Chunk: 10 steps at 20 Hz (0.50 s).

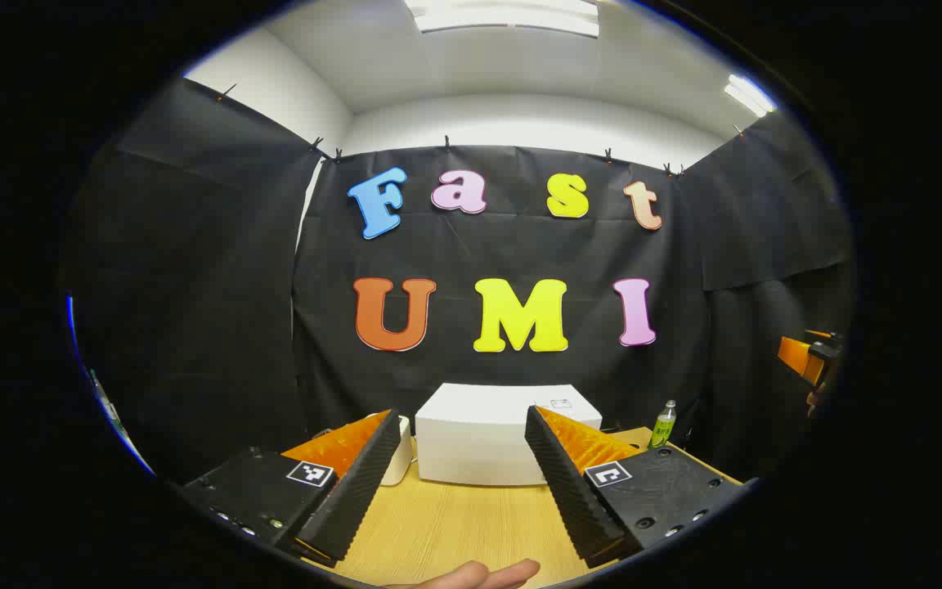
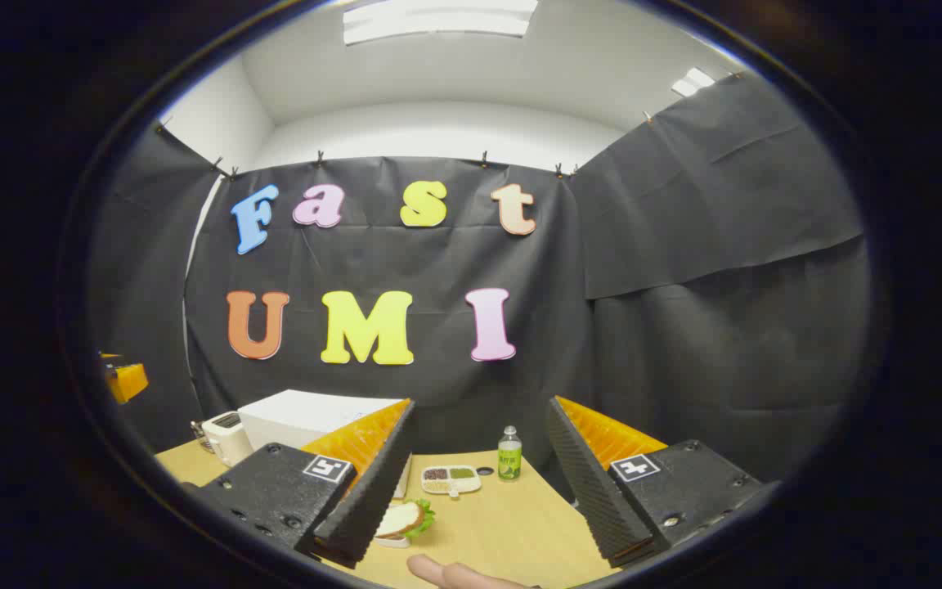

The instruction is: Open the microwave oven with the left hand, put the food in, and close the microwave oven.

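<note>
Wooden table (image 1: 438,523) is carrying your closed microwave (image 1: 487,446); both left gripper (image 1: 459,483) and right gripper (image 2: 479,491) are hanging open, empty. Sandwich (image 2: 405,517) likely soft: grip its plate rim.

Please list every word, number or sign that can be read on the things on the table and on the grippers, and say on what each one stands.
No text can be read.
Green bottle: its label is too small to read.
Microwave oven: a small sticker on top, too blurred.
Left hand-held gripper and right hand-held gripper: square coded markers, no words.
</note>
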Tool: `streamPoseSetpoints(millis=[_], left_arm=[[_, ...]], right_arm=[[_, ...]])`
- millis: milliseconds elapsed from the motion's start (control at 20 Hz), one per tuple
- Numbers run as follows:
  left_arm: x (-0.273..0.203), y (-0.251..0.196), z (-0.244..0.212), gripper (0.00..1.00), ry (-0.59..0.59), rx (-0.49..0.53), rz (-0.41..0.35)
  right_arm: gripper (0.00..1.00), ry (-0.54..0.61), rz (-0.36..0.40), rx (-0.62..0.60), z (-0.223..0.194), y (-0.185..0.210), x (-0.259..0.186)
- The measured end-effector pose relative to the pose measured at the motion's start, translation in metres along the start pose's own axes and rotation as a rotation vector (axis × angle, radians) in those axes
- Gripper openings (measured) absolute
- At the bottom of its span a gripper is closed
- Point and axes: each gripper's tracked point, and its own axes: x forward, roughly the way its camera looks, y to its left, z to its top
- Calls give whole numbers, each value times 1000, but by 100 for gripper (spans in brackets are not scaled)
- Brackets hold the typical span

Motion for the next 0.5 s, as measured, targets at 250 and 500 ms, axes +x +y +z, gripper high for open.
streamPoseSetpoints(millis=[250,500], left_arm=[[2,-19,-8,95,15,0,-52],[4,-32,-10,95,20,22,-64]], right_arm=[[100,28,-9,-10,-6,-1,1],[100,8,-16,-27,2,-7,-5]])
